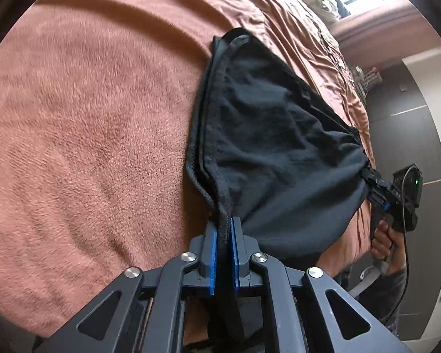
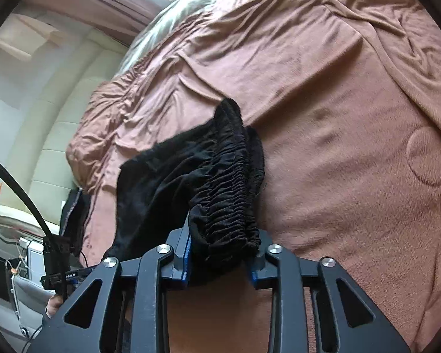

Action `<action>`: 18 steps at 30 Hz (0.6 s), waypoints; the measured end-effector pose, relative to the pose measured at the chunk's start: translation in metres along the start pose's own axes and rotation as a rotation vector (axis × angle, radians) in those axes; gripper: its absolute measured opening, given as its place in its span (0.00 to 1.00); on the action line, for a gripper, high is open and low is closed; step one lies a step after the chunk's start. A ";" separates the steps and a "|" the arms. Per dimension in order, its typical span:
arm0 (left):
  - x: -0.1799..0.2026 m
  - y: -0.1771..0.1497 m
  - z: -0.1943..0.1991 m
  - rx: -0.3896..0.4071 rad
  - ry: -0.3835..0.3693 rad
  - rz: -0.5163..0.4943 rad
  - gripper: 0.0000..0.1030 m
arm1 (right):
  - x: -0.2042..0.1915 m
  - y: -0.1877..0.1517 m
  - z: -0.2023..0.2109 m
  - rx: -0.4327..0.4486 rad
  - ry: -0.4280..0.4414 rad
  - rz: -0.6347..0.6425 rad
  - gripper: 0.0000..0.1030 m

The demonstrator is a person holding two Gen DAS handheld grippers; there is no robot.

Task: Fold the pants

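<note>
Left tool (image 1: 225,229) pinches pants (image 1: 279,147); only right view shows gathered waistband (image 2: 232,182).

1. We are looking at a bed (image 1: 88,117) wearing a rumpled pinkish-brown blanket (image 2: 338,117).
2. Black pants (image 1: 273,135) are lying partly on it, bunched and lifted at both ends.
3. Some small dark thing, too blurred for us to name, is sitting near the far edge.

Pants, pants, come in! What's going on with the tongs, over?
Left tongs shut on pants, at a seam edge. Right tongs shut on the gathered waistband. Pants hang stretched between both, above the brown blanket. Nothing in the way.
</note>
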State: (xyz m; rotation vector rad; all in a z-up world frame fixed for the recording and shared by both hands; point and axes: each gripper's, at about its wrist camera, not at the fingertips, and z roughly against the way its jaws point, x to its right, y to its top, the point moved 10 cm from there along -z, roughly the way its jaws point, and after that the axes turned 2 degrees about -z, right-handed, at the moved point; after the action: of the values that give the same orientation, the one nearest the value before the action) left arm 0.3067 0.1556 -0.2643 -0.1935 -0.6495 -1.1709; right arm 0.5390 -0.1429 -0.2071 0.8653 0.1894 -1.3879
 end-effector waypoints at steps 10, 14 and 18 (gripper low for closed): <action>0.000 -0.013 0.021 0.062 -0.080 0.009 0.64 | 0.001 -0.020 0.034 0.066 -0.022 -0.018 0.63; 0.007 -0.025 0.025 0.052 -0.109 -0.018 0.64 | -0.003 -0.032 0.044 0.085 -0.009 -0.002 0.63; 0.015 -0.040 0.030 0.048 -0.140 -0.052 0.64 | -0.011 -0.046 0.052 0.114 -0.010 0.028 0.63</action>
State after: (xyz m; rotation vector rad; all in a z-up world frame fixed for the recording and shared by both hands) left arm 0.2632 0.1420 -0.2390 -0.2203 -0.8091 -1.1976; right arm 0.4759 -0.1644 -0.1839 0.9518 0.0908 -1.3867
